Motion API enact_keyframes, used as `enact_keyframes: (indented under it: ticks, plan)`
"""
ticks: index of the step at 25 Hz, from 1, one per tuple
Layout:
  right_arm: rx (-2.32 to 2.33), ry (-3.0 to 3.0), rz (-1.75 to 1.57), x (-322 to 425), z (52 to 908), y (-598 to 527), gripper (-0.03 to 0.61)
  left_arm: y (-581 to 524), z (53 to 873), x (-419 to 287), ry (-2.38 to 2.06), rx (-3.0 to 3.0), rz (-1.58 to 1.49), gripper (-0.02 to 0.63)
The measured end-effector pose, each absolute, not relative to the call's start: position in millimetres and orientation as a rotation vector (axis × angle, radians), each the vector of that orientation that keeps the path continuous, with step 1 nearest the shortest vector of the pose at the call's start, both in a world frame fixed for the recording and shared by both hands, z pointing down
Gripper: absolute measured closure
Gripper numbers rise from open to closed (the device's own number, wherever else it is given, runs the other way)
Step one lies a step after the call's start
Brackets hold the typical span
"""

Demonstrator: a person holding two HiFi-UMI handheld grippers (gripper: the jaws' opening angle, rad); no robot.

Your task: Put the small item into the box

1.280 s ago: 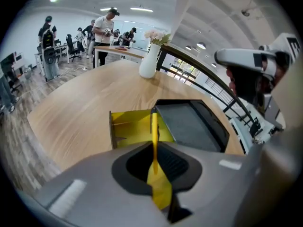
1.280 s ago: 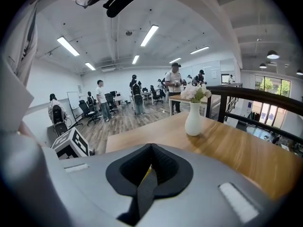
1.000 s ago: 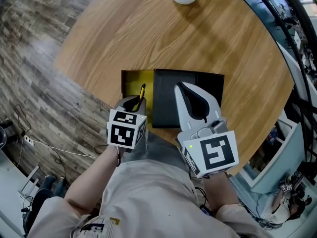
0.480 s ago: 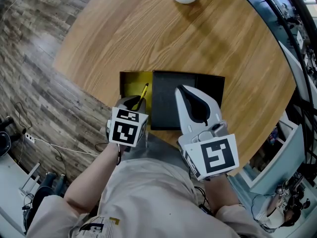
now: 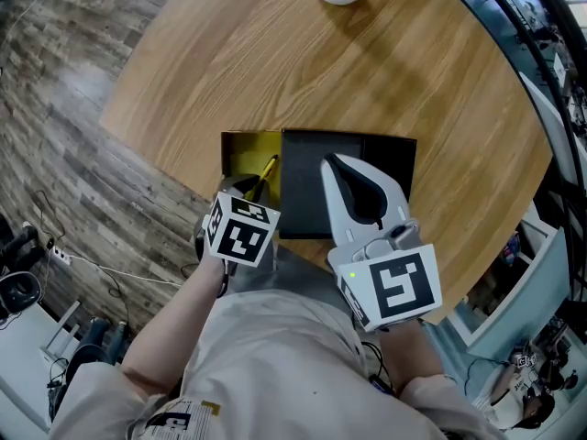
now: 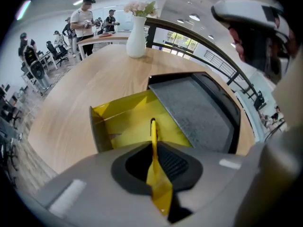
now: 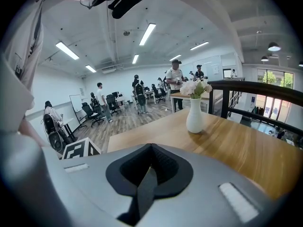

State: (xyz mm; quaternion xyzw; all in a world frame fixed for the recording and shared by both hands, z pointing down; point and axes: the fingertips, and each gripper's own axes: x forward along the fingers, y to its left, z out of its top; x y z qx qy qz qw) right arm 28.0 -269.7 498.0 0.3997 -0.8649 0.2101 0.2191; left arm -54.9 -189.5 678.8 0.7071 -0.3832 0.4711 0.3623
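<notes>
While round pale-wood table (image 5: 367, 71) stands on grey plank floor (image 5: 64, 108), yellow-lined open box (image 5: 240, 152) abuts flat black lid (image 5: 307, 186), left gripper (image 6: 152, 151) clamped on thin yellow strip (image 6: 153, 129) over box, right gripper (image 7: 149, 174) jaws together.

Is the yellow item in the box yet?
No: the left claw is shut on the yellow item, tip above the open yellow box.

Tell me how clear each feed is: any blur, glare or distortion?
Head view: sharp, evenly lit, no glare on the table. Left gripper view: heavy fisheye, dark corners; left gripper and its yellow item soft near the lens, yellow box sharper. Right gripper view: same fisheye, bright ceiling lights, vase crisp.
</notes>
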Motion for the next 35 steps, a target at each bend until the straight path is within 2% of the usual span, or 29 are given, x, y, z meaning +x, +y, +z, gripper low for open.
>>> enact_keyframes:
  ticks: [5, 11, 16, 29, 35]
  plan:
    - [1.117, -2.399, 0.583, 33, 496, -268, 0.578, -187, 680, -50, -0.985, 1.830, 1.224, 0.552]
    - [1.128, -2.399, 0.574, 37, 490, -262, 0.578, -193, 669, -54, -1.021, 1.800, 1.084, 0.554]
    - [1.133, -2.407, 0.550, 36, 480, -253, 0.580, -198, 636, -68, -1.115, 1.842, 0.989, 0.589]
    - [1.161, -2.468, 0.321, 23, 398, -231, 0.578, -229, 468, -104, -1.448, 2.093, 0.778, 0.589]
    - [1.205, -2.543, 0.295, 19, 351, -221, 0.578, -231, 384, -103, -1.651, 2.319, 0.771, 0.589]
